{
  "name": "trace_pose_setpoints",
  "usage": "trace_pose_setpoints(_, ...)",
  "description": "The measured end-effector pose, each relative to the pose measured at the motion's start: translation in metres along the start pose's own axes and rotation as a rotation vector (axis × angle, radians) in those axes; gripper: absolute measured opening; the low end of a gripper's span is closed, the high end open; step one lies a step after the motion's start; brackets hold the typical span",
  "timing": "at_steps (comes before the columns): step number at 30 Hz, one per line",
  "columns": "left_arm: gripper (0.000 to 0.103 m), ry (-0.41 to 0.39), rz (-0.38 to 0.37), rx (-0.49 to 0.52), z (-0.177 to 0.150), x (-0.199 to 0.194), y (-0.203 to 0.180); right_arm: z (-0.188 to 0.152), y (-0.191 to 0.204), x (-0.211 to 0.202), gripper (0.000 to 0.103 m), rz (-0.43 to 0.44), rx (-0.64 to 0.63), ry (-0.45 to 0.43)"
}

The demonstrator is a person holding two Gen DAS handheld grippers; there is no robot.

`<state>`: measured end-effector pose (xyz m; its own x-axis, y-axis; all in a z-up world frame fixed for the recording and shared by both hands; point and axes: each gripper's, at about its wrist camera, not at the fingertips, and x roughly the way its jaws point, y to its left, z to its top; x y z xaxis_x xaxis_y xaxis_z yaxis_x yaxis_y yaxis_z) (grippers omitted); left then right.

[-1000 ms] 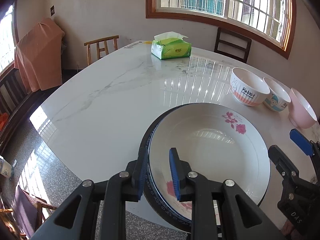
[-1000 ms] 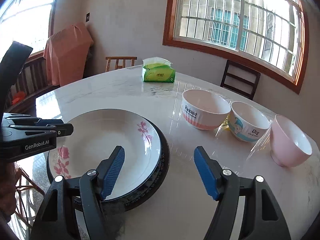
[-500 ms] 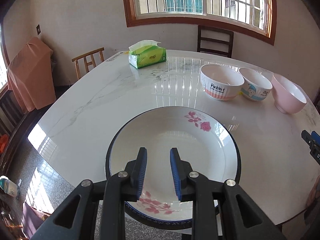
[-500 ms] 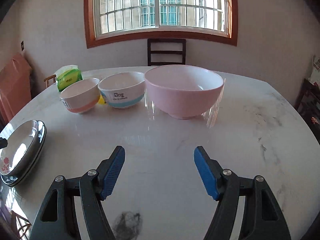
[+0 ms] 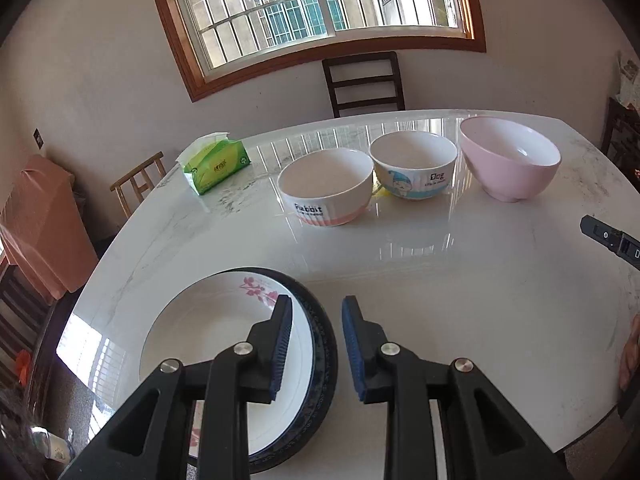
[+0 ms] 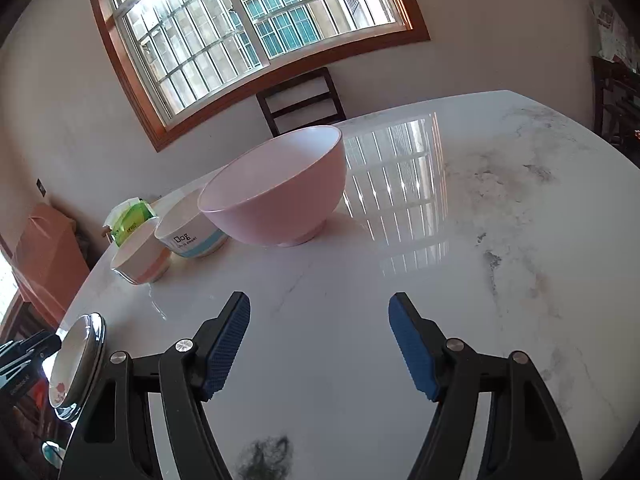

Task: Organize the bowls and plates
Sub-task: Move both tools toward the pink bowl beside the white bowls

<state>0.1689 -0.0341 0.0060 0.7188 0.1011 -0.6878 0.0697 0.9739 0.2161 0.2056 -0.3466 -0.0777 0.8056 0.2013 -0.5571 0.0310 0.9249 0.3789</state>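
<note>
Both tools are black plastic frames with triangular cut-outs and silver screw heads at the joints. The left gripper (image 5: 314,350) and right gripper (image 6: 320,346) each carry ribbed blue pads (image 6: 412,354) on their fingers.

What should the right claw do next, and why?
Probably ease forward to the pink bowl. The right claw is open and empty, aimed roughly at it, with bare table between. The plates look already stacked, so nesting bowls seems to remain.
</note>
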Motion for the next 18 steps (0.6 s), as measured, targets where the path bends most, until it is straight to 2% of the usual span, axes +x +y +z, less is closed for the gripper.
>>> trace_pose_setpoints(2,0.026,0.024,-0.079,0.004,0.01,0.006,-0.014,0.003,-0.006,0.002,0.069,0.024,0.025,0.005)
trace_pose_setpoints(7,0.026,0.141,-0.389,-0.061,0.041,0.032,-0.043,0.01,-0.024,0.009,0.069,0.072,0.1,0.025)
trace_pose_setpoints(9,0.026,0.173,-0.463,-0.095,0.056,0.042,-0.051,0.011,-0.03,0.009,0.068,0.088,0.121,0.028)
trace_pose_setpoints(11,0.026,0.193,-0.55,-0.137,0.072,0.053,-0.058,0.013,-0.035,0.012,0.065,0.095,0.149,0.044)
trace_pose_setpoints(13,0.026,0.209,-0.631,-0.219,0.088,0.063,-0.061,0.016,-0.042,0.017,0.057,0.098,0.186,0.072)
trace_pose_setpoints(14,0.027,0.207,-0.664,-0.253,0.097,0.067,-0.062,0.019,-0.045,0.019,0.055,0.09,0.19,0.083)
trace_pose_setpoints(16,0.038,0.222,-0.688,-0.282,0.117,0.081,-0.067,0.032,-0.051,0.02,0.048,0.067,0.193,0.096)
trace_pose_setpoints(18,0.038,0.254,-0.68,-0.33,0.132,0.099,-0.071,0.05,-0.056,0.016,0.048,0.092,0.209,0.096)
